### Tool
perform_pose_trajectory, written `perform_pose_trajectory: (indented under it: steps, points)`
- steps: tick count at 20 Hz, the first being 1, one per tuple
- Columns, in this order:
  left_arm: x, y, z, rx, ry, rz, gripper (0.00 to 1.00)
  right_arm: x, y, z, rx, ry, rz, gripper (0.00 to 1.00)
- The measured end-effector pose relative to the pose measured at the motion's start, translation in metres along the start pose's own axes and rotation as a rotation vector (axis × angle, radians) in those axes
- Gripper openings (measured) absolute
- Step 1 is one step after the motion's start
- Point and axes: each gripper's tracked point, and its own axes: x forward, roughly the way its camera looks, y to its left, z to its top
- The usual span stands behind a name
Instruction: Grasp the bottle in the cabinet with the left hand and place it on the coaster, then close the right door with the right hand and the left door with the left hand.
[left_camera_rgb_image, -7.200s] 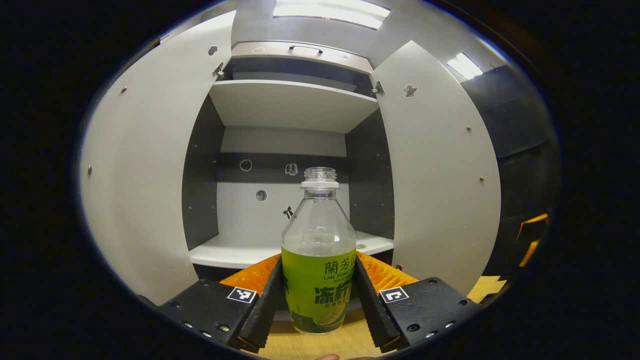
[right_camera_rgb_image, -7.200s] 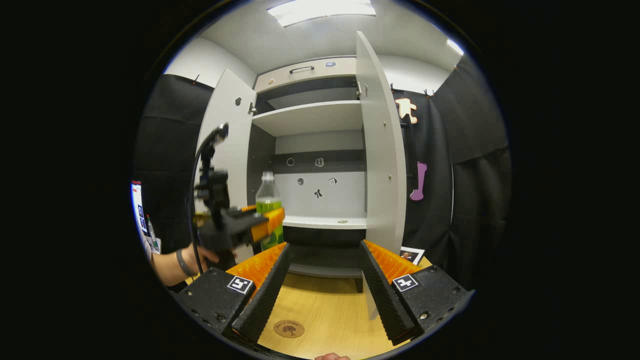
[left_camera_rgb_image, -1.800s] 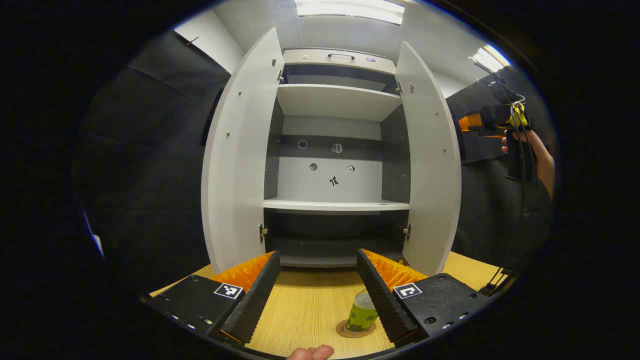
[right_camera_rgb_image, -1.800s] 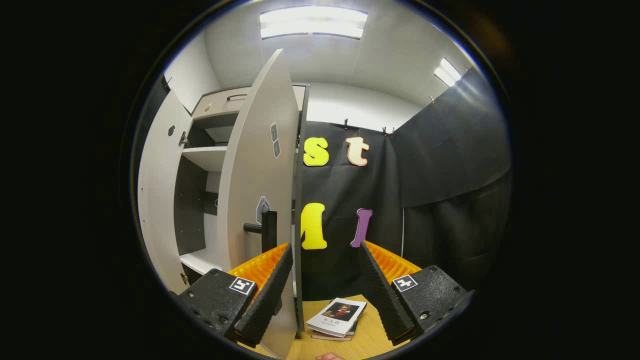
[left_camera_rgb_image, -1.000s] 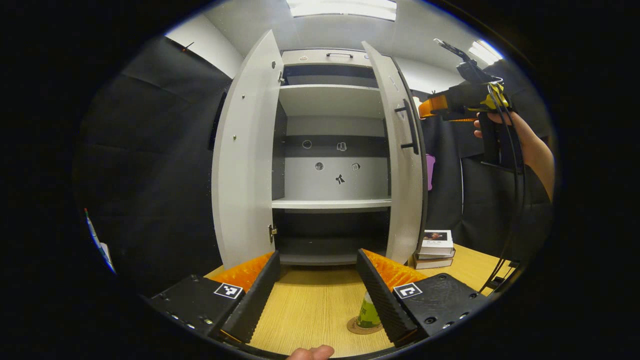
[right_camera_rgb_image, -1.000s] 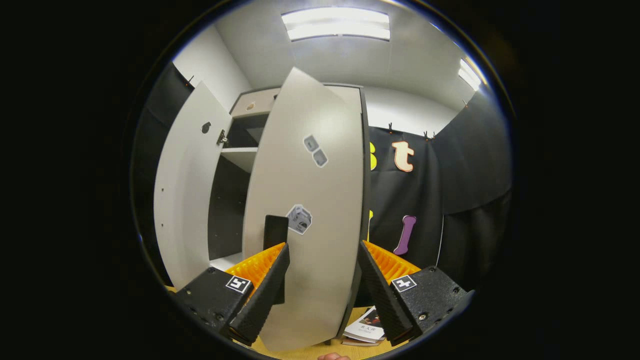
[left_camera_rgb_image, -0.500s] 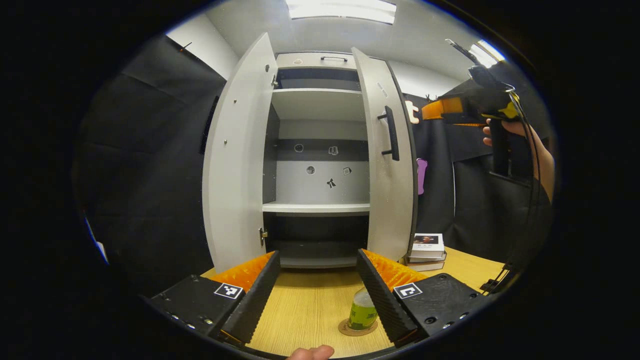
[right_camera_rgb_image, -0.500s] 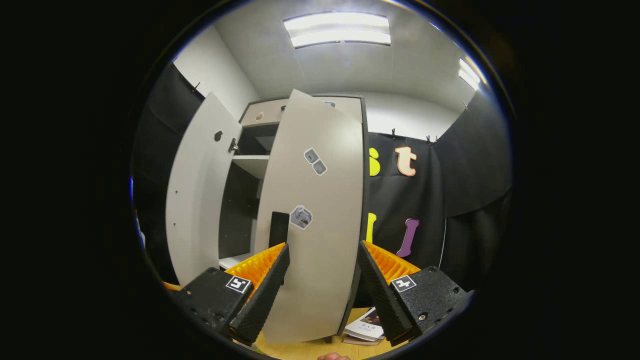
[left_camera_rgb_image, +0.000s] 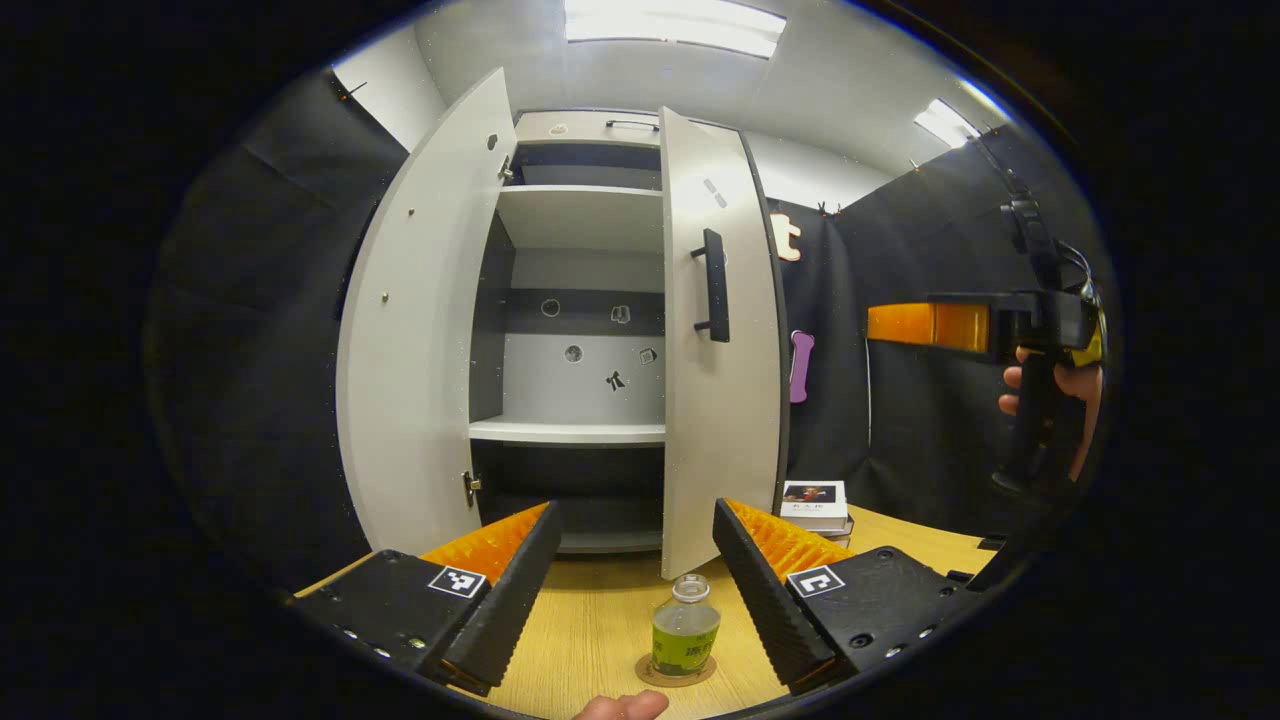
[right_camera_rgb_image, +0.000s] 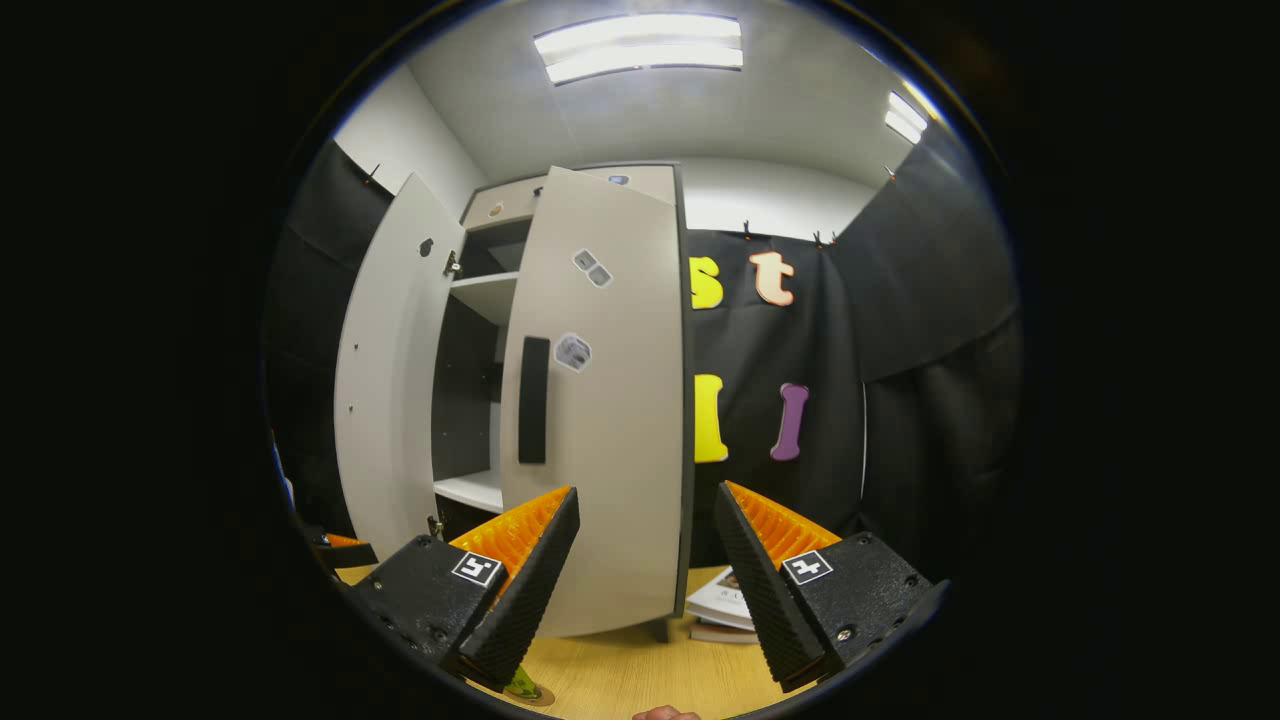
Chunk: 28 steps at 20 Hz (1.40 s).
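Bottle: the bottle (left_camera_rgb_image: 685, 628) stands upright on the coaster (left_camera_rgb_image: 650, 674) at the bottom centre of the left gripper view, on the tabletop (left_camera_rgb_image: 600, 630), between the spread fingers but touched by neither; that part of the task looks done.

Left gripper (left_camera_rgb_image: 632, 560): jaws released and empty, low in the frame, facing the cabinet.

Right gripper (right_camera_rgb_image: 645, 545): jaws spread, holding nothing, with the right door (right_camera_rgb_image: 605, 400) just beyond them. In the left gripper view this gripper sits at the right edge, well apart from the door, held by a hand (left_camera_rgb_image: 1050, 400).

Right door: nearly shut but not flush; its free edge stands out from the cabinet front, and the dark handle (left_camera_rgb_image: 712, 285) sits at upper centre of the left gripper view.

Left door (left_camera_rgb_image: 420, 330): wide open, left of centre.

Risk, right door: judged likely to stay ajar or drift back open if it gets no final push.

Risk, bottle: it stands just in front of the right door's lower corner; a careless low sweep of either gripper could tip it off the coaster.

Risk, left door: the left gripper must reach behind the panel to push it; catching only the edge could let a finger slip off.

Risk, books (left_camera_rgb_image: 815, 503): beside the cabinet at right of centre, clear of the door's swing as far as I can judge.
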Motion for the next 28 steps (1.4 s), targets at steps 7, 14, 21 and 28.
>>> perform_pose_trajectory:
  steps: [7, 14, 21, 28]
  points:
    - [-0.001, -0.004, -0.007, -0.004, 0.025, -0.016, 0.94, -0.029, 0.000, -0.074, 0.042, 0.137, -0.028, 0.84]
    - [-0.008, 0.015, 0.012, -0.047, 0.010, 0.031, 0.94, -0.030, -0.008, -0.105, 0.078, 0.173, -0.061, 0.84]
    - [-0.047, 0.142, 0.099, -0.028, -0.189, 0.404, 0.94, -0.026, 0.005, -0.099, 0.079, 0.160, -0.019, 0.84]
    - [-0.051, 0.277, 0.130, 0.090, -0.191, 0.695, 0.97, -0.030, 0.013, -0.095, 0.073, 0.166, 0.016, 0.84]
